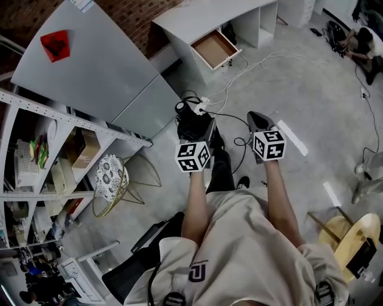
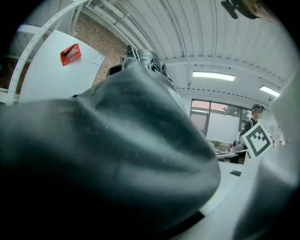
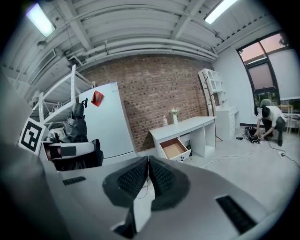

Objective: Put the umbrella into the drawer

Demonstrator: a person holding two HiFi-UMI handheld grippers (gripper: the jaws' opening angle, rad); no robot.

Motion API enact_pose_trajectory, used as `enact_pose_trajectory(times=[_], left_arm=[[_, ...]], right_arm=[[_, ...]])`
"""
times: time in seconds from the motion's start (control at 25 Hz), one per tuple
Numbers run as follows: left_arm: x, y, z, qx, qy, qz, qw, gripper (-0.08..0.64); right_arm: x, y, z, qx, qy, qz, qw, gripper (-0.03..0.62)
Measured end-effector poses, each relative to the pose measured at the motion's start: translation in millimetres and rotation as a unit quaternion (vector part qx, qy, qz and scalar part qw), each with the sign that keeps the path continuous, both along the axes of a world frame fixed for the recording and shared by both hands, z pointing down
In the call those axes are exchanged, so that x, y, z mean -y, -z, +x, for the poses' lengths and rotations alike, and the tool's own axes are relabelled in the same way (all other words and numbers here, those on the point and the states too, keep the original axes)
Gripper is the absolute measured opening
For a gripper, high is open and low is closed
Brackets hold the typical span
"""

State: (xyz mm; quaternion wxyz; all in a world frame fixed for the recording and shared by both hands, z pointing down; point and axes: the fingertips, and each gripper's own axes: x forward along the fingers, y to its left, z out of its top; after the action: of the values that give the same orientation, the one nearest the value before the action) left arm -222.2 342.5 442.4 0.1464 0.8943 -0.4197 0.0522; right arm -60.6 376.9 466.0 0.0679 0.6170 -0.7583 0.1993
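Note:
A folded black umbrella [image 1: 189,112] stands in my left gripper [image 1: 195,130], which is shut on it in front of the person's legs. Its dark fabric [image 2: 117,154] fills most of the left gripper view and hides the jaws there. The right gripper view shows the umbrella [image 3: 76,123] upright at the left. My right gripper [image 1: 257,121] is level with the left one, shut with its pads [image 3: 161,176] touching and nothing between them. The wooden-bottomed drawer [image 1: 215,49] is pulled open under the white desk [image 1: 209,15], well ahead across the floor. It appears again as the drawer [image 3: 174,149].
A tall grey cabinet [image 1: 90,66] with a red tag stands left of the desk. Metal shelving [image 1: 42,167] and a wire chair [image 1: 116,179] are at the left. Cables [image 1: 239,72] trail over the floor. A person [image 1: 365,45] crouches far right. A wooden stool [image 1: 353,239] is near right.

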Motion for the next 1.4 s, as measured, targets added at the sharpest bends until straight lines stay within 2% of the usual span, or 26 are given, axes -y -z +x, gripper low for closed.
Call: enact_pose_trajectory(times=[0.12,0.24,0.56,0.84,1.0,1.16,1.32,1.4], left_arm=[[17,0,-3,-0.013,0.0,-0.004,0.9999,0.265],[35,-1,-1,0.0,-0.004,-0.005,1.0,0.265],[103,-8,10,-0.006,-0.002,-0.016,0.9999,0.266],[182,-23,14,-0.023,0.012,-0.046,0.9986,0.267],[227,-16,20,-0.043,0.006,-0.046,0.998,0.267],[267,-19,24,-0.036,-0.007,-0.05,0.9981,0.267],[302,-24,31,-0.05,-0.017,-0.06,0.9968,0.267],[316,-30,34,-0.041,-0.027,-0.061,0.9969,0.267]], right_arm=[[19,-2,-7,0.013,0.014,-0.011,1.0,0.069],[34,-4,-13,0.03,0.032,-0.025,0.999,0.069],[91,-17,-9,0.018,0.042,-0.04,0.998,0.069],[157,-30,5,0.004,0.044,-0.067,0.997,0.069],[197,-29,17,0.004,0.033,-0.076,0.997,0.069],[231,-29,22,-0.002,0.02,-0.084,0.996,0.069],[257,-30,29,-0.017,0.012,-0.099,0.995,0.069],[269,-32,32,-0.026,0.007,-0.105,0.994,0.069]])
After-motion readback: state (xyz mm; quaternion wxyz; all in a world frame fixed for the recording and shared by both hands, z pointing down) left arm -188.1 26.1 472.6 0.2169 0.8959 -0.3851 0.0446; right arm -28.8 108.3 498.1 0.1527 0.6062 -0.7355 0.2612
